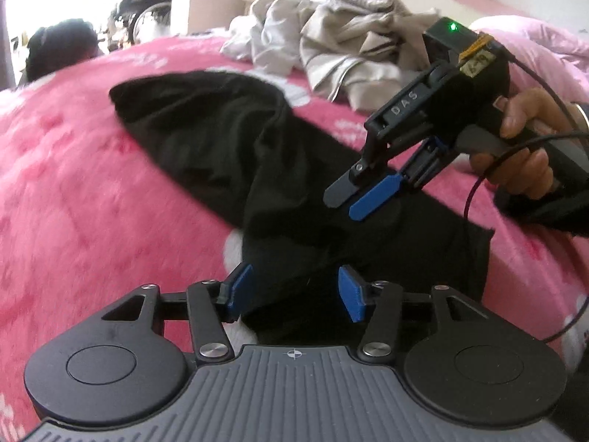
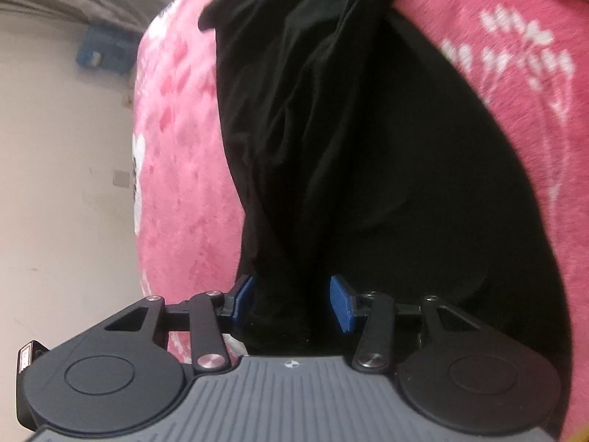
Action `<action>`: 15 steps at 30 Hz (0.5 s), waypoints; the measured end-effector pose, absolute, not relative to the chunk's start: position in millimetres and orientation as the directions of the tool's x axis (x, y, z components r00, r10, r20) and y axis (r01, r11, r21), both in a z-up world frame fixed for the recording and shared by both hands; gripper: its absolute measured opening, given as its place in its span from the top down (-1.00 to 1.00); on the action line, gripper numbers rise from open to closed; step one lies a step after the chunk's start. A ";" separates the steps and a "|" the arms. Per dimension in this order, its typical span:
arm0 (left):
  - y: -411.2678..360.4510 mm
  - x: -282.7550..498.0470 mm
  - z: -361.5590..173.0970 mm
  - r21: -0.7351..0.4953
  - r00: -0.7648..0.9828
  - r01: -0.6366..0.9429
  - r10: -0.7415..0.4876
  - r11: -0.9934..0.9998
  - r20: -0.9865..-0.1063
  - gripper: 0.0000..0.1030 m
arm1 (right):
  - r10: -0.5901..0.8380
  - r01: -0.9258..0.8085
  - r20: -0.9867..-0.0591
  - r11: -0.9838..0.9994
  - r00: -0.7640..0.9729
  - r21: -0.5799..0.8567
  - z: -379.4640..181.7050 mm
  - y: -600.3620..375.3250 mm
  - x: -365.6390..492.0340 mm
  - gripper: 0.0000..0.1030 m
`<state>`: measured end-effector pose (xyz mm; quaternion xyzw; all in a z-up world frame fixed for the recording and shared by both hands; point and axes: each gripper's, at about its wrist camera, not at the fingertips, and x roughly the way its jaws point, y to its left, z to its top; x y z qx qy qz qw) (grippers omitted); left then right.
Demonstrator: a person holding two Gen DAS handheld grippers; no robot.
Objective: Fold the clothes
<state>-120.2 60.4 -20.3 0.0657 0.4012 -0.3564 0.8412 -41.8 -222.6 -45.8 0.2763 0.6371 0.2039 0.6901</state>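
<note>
Black garment (image 1: 228, 140) lay on the pink blanket (image 1: 73, 184), stretching ahead of your left gripper (image 1: 294, 291) and under your right gripper (image 1: 349, 199); both stood part-open, pads gripping nothing.

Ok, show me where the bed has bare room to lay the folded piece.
The pink blanket lies bare left of the black garment in the left wrist view. A narrower bare strip runs between the garment and the pile of beige clothes. It is crowded toward the headboard, where that pile sits, and on the right, where the right gripper hangs over the garment.
</note>
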 end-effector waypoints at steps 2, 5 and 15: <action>61.9 -119.3 -26.6 -0.180 0.411 0.650 -0.541 0.738 -0.734 -0.02 | 0.632 0.064 -0.770 0.768 0.088 0.638 -50.7 -219.4 -44.7 -0.03; 64.7 -119.0 -35.3 -0.196 0.387 0.647 -0.540 0.736 -0.748 -0.02 | 0.640 0.046 -0.766 0.764 0.067 0.643 -55.4 -214.8 -52.0 -0.04; 69.8 -128.9 -45.5 -0.194 0.376 0.652 -0.534 0.733 -0.757 -0.02 | 0.614 -0.037 -0.787 0.789 0.056 0.613 -45.6 -211.5 -79.6 0.92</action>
